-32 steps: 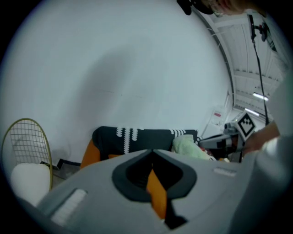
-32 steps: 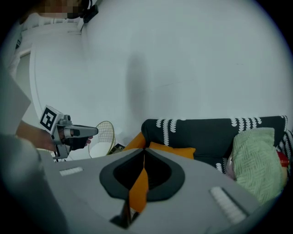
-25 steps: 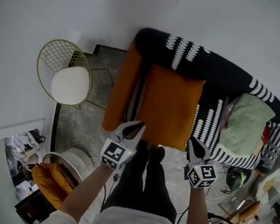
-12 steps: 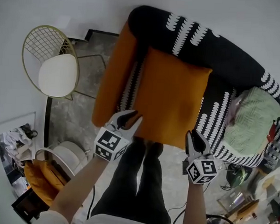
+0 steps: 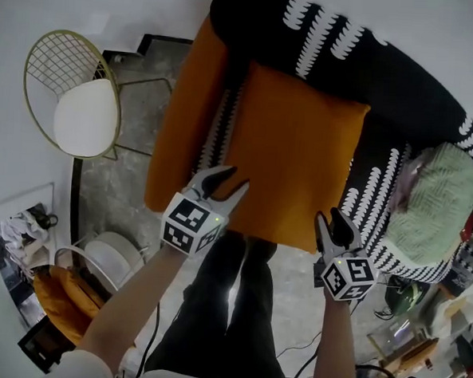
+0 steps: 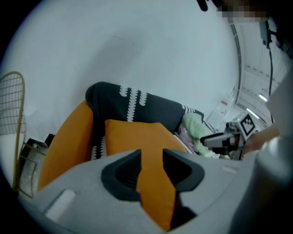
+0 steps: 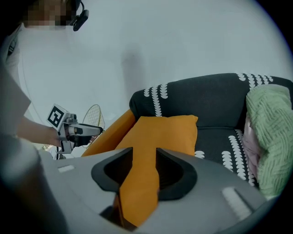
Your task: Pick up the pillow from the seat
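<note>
The orange pillow lies flat on the seat of the black sofa with white marks. My left gripper is at the pillow's near left corner and my right gripper at its near right corner. Both jaws have just been opening and now stand apart, with the pillow's near edge still between them. In the left gripper view the orange pillow runs through the gap of the left gripper. The right gripper view shows the same pillow between the jaws of the right gripper.
A long orange cushion lines the sofa's left arm. A green knitted blanket is piled on the seat's right end. A gold wire chair with a white pad stands to the left. The person's dark legs stand against the sofa's front.
Both grippers have sunk toward the sofa with the pillow, which now rests on the seat. The jaws of both stand wider apart than before.
</note>
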Demonstrator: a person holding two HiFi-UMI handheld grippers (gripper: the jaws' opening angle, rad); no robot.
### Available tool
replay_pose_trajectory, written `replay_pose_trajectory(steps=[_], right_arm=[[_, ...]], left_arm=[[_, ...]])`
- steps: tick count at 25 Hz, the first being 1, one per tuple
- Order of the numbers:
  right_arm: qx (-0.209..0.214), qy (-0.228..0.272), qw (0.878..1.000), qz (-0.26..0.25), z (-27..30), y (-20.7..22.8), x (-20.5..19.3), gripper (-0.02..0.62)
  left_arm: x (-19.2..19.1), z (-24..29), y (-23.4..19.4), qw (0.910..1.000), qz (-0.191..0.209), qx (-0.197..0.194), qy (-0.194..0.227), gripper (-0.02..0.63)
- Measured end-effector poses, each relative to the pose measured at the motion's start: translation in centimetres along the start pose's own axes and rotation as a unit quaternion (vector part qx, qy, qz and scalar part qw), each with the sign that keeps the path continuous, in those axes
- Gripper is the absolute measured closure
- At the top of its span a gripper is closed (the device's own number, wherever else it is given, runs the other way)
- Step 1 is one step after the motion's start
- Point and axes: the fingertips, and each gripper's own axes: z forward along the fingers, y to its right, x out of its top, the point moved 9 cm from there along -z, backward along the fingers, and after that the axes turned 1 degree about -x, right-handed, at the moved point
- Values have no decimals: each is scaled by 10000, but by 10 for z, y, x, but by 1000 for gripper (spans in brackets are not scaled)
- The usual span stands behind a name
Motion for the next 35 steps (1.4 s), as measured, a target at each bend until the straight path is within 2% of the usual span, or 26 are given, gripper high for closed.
replay_pose_trajectory(steps=[6, 12, 15, 19, 23, 26, 28, 31, 35], right_arm=[[-64, -89, 9999, 115, 30, 19, -19, 351], [-97, -280, 9996, 20, 52, 45, -30, 255], [-105, -358, 9990, 228, 65, 60, -35, 197], [-90, -474, 9977, 470, 77, 75, -40, 141], [-17, -609, 9955, 728, 90, 87, -45, 98], [90, -766, 9925, 952, 100, 95, -49, 55], [154, -891, 9908, 1008, 106, 98, -51, 52], [300, -1040, 9877, 1131, 116, 104, -54, 40], [479, -1229, 9834, 1248, 132, 104, -58, 15]], left_arm=[[-25, 22, -28, 9993, -257, 187, -203, 387], [-45, 53, -47, 9966, -658, 119, -472, 287], [-52, 67, -62, 9938, -953, 153, -557, 226], [-58, 80, -75, 9910, -1098, 144, -747, 207], [-66, 87, -87, 9865, -1350, 11, -929, 146], [-72, 93, -94, 9831, -1483, -75, -1070, 123], [-75, 98, -98, 9806, -1590, -170, -1132, 121], [-80, 109, -105, 9746, -1839, -396, -1219, 105], [-88, 122, -113, 9649, -2174, -794, -1243, 43]])
